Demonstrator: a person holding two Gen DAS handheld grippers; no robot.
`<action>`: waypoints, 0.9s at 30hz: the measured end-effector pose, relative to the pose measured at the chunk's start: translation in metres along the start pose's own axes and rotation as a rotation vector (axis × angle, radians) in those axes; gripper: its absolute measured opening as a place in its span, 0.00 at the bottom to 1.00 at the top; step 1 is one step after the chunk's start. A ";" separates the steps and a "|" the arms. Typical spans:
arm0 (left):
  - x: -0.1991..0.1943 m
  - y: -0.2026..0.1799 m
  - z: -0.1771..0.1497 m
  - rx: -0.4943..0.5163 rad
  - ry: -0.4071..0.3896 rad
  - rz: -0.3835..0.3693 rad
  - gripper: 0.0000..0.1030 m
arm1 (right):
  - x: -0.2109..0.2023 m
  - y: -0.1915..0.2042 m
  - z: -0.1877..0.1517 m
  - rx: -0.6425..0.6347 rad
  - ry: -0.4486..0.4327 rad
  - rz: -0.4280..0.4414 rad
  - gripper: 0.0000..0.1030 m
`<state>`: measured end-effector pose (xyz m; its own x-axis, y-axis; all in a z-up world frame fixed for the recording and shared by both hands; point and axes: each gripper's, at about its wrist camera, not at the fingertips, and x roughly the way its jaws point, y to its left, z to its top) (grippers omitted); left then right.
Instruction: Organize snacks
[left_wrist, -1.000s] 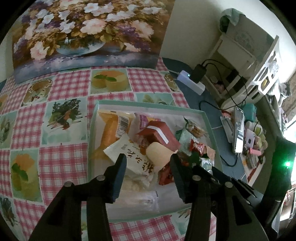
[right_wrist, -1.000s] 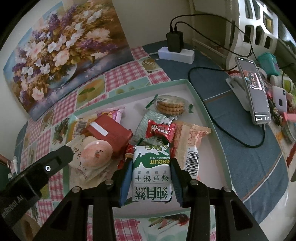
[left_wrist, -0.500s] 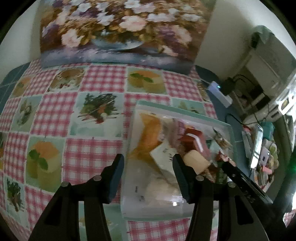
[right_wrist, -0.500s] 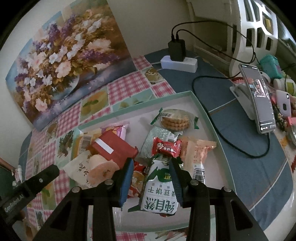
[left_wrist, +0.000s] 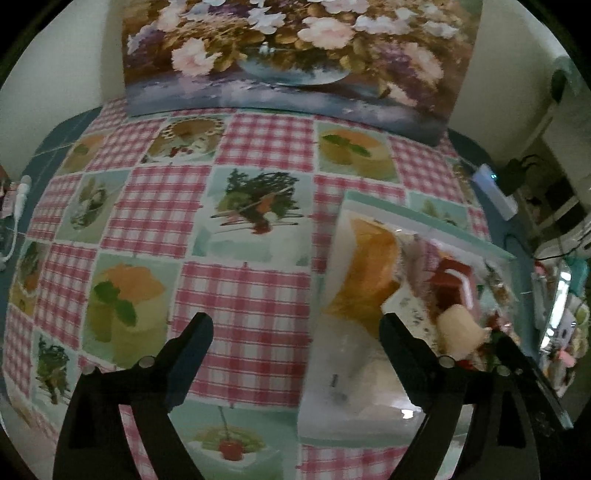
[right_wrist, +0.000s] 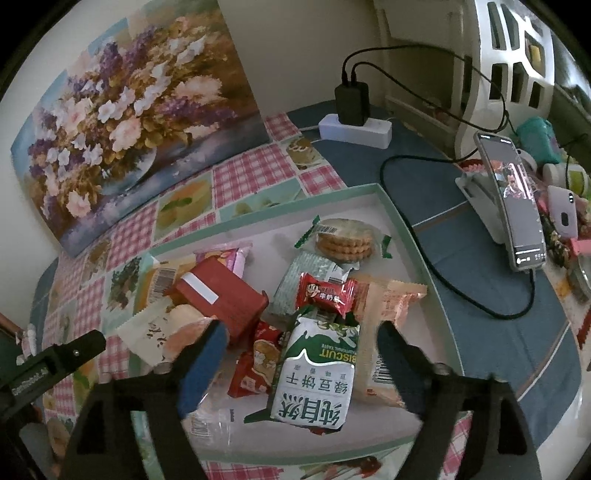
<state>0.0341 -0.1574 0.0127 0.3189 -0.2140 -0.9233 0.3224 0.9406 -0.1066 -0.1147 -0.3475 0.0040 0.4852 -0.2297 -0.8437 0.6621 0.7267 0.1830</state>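
Right tongs (right_wrist: 297, 334) have just opened wide; the green-and-white biscuit pack (right_wrist: 316, 373) lies free between them in the tray (right_wrist: 402, 221). Left tongs (left_wrist: 295, 332), also just opened, are empty above the checked bench (left_wrist: 240, 291).

Black tool (right_wrist: 297, 345), blue-padded fingers (right_wrist: 201, 363), silver screws.
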 end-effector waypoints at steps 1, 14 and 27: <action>0.002 0.002 0.000 -0.002 0.003 0.016 0.91 | 0.001 0.000 0.000 -0.002 0.002 0.001 0.91; 0.010 0.011 -0.001 -0.020 0.023 0.068 0.97 | 0.006 0.005 -0.004 -0.033 0.012 0.002 1.00; 0.012 0.017 -0.003 -0.046 0.033 0.081 0.97 | 0.005 0.009 -0.005 -0.059 0.011 -0.009 1.00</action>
<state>0.0412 -0.1434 -0.0014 0.3123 -0.1284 -0.9413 0.2551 0.9658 -0.0471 -0.1094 -0.3393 -0.0012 0.4730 -0.2296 -0.8506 0.6313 0.7618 0.1454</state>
